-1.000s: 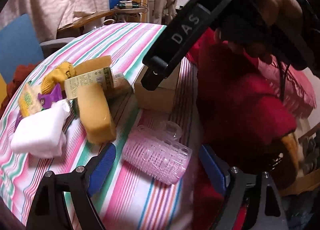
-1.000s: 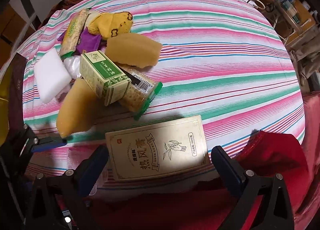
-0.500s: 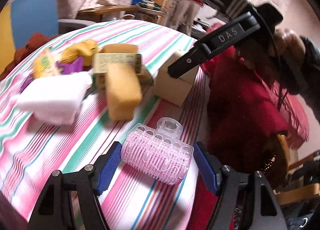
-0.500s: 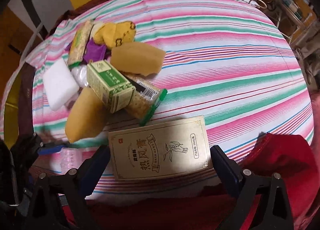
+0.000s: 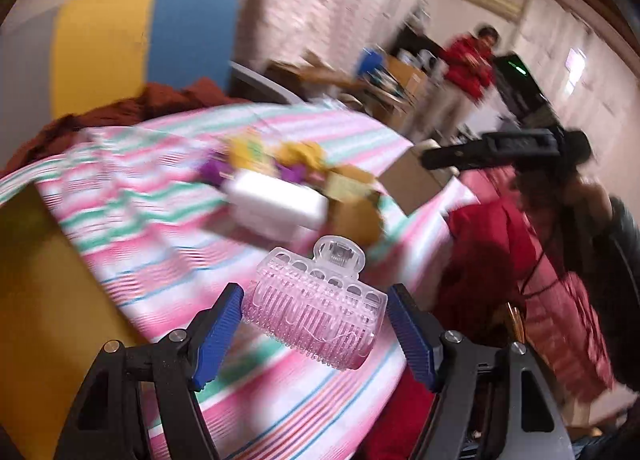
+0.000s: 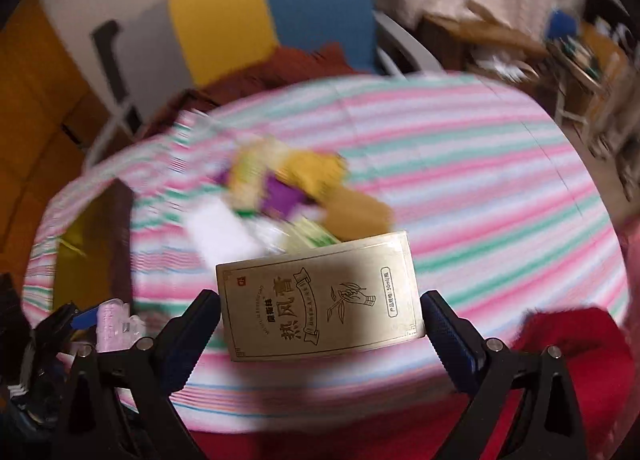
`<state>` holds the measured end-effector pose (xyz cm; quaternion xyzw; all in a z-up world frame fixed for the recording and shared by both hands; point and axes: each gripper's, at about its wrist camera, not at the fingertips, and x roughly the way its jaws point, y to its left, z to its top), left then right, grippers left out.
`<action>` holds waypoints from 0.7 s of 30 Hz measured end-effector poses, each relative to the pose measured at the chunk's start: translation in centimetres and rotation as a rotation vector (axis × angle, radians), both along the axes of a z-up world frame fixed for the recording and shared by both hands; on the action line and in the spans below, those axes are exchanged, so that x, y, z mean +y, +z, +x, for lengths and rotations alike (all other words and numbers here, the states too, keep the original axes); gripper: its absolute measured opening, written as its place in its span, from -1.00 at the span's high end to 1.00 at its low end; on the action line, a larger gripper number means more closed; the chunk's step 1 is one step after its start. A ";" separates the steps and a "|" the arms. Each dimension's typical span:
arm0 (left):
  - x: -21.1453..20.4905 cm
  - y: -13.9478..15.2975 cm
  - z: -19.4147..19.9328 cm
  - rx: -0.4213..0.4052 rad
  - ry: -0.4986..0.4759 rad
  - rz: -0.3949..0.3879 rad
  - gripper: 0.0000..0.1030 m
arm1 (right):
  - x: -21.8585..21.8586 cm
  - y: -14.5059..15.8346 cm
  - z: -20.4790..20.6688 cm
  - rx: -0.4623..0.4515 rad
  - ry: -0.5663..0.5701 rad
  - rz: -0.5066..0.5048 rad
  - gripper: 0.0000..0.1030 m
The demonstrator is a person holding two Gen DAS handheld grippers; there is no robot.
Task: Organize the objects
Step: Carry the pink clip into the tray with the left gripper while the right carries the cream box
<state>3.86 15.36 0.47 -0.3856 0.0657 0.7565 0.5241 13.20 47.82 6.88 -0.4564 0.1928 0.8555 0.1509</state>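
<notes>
Pink translucent bristled hair roller [image 5: 316, 316]

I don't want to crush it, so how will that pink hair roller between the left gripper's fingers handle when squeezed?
The pink hair roller looks like thin openwork plastic, so probably light and somewhat springy. Being cylindrical, it may roll if released. Its bristly surface should resist slipping in the left gripper.

black left gripper [image 5: 314, 322] frames, ribbed blue jaws, silver screws, red garment [image 5: 492, 260]
</notes>
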 end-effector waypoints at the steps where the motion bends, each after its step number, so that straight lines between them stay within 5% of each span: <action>1: 0.0 0.3 -0.8 0.003 0.043 0.009 -0.45 | -0.9 0.6 -0.6 0.027 0.024 -0.003 -0.93; 5: -1.2 0.4 -3.9 0.008 0.226 0.015 -0.45 | -5.6 2.2 -4.5 0.121 0.138 -0.031 -0.93; 10: -10.7 1.8 -5.6 0.021 0.475 -0.030 -0.45 | -13.2 2.3 -10.5 0.174 0.316 -0.111 -0.93; 17: -18.6 -0.1 -6.3 0.042 0.728 -0.137 -0.46 | -24.2 -1.0 -18.4 0.116 0.512 -0.225 -0.94; 21: -21.0 -0.9 -6.1 0.023 0.790 -0.152 -0.54 | -29.7 -2.9 -21.0 0.076 0.583 -0.248 -0.95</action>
